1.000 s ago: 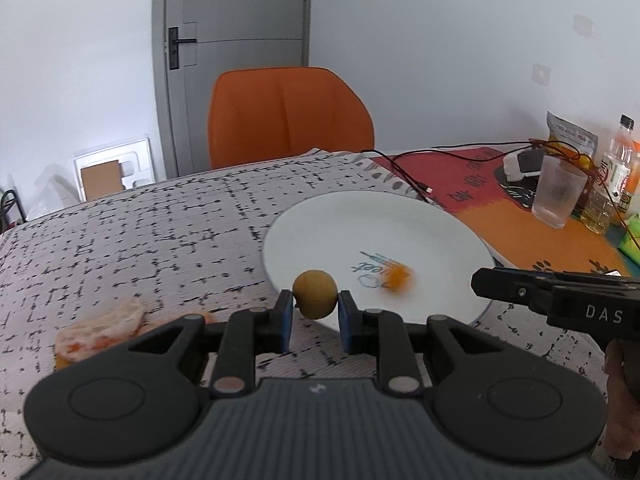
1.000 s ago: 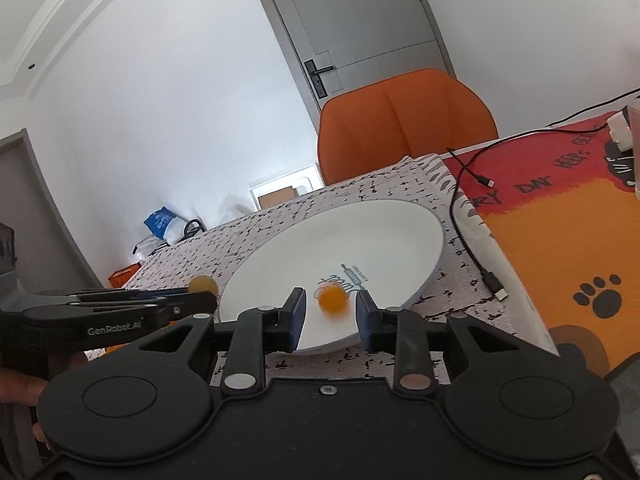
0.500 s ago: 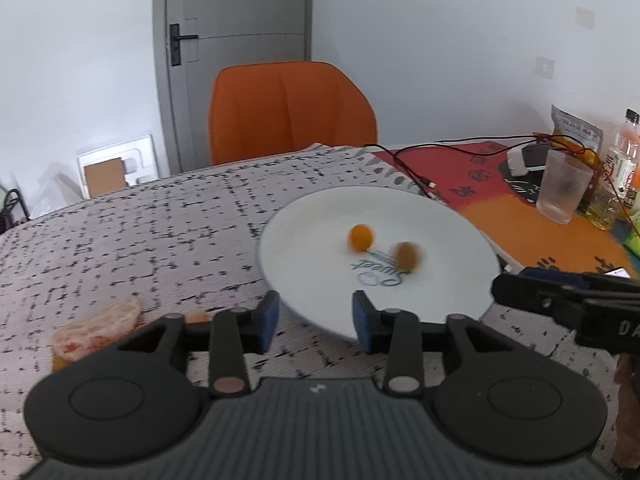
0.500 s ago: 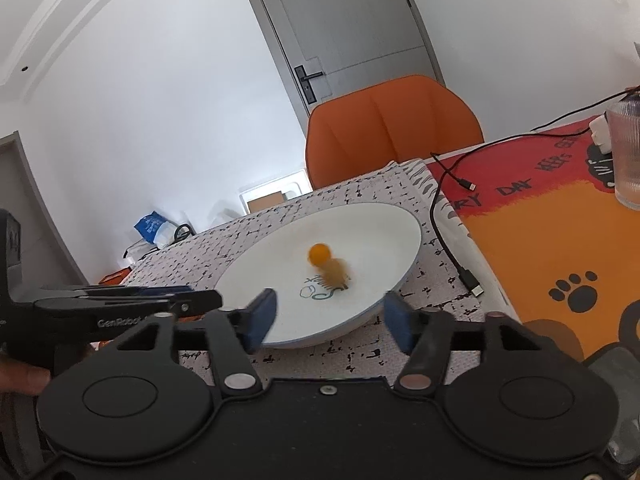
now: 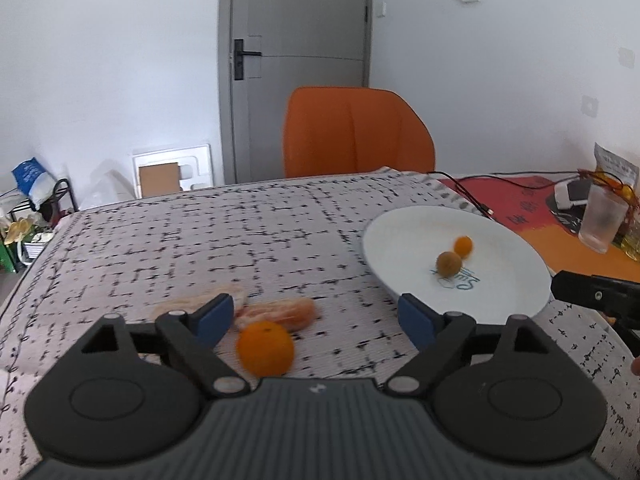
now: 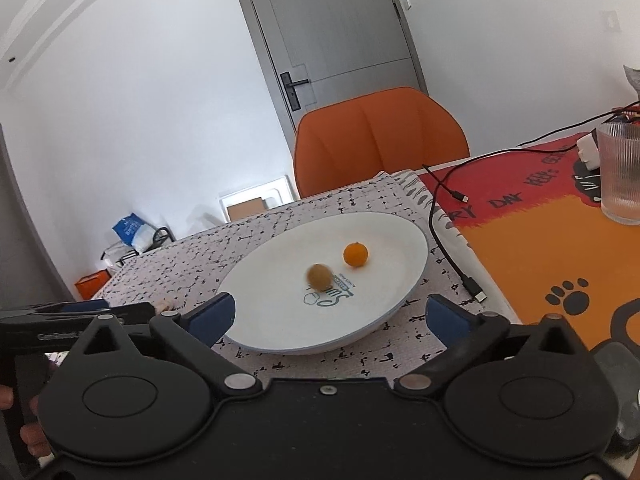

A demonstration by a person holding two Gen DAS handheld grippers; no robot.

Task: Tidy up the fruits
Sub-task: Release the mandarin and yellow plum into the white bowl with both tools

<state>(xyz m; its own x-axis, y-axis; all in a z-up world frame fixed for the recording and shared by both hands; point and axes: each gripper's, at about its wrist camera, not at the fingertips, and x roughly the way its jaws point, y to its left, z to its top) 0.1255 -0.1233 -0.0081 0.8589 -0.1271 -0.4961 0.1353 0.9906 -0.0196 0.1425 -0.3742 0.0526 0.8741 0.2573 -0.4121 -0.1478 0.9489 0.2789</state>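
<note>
The left gripper (image 5: 316, 314) has its jaws wide and still opening, and nothing is pressed between the blue pads. An orange fruit (image 5: 265, 347) lies on the patterned tablecloth (image 5: 200, 248) between the two fingers, nearer the left one, and no pad touches it. Just behind it lie some peeled orange pieces (image 5: 280, 312), partly hidden by the left finger. The right gripper (image 6: 330, 314) is also released, its jaws opening too, and between them there is only the near rim of the white plate (image 6: 280, 336).

On the plate rest two small fruits: a brown round fruit (image 6: 319, 277), a little blurred, and a small orange fruit (image 6: 355, 255) just behind it. They are near each other, close to the blue print in the middle of the plate.

Around the plate, a black cable (image 6: 448, 240) runs along the edge of the tablecloth, beside a red and orange mat (image 6: 560, 248) with paw prints. A ribbed glass (image 6: 620, 172) stands on this mat. Behind the table is an orange chair (image 6: 380, 140) and a grey door (image 6: 332, 32).

Only the left wrist view shows the orange fruit and the peeled pieces clearly. The right wrist view shows the plate from near, and the left gripper at its left edge, with a hand (image 6: 34, 436) below it.
</note>
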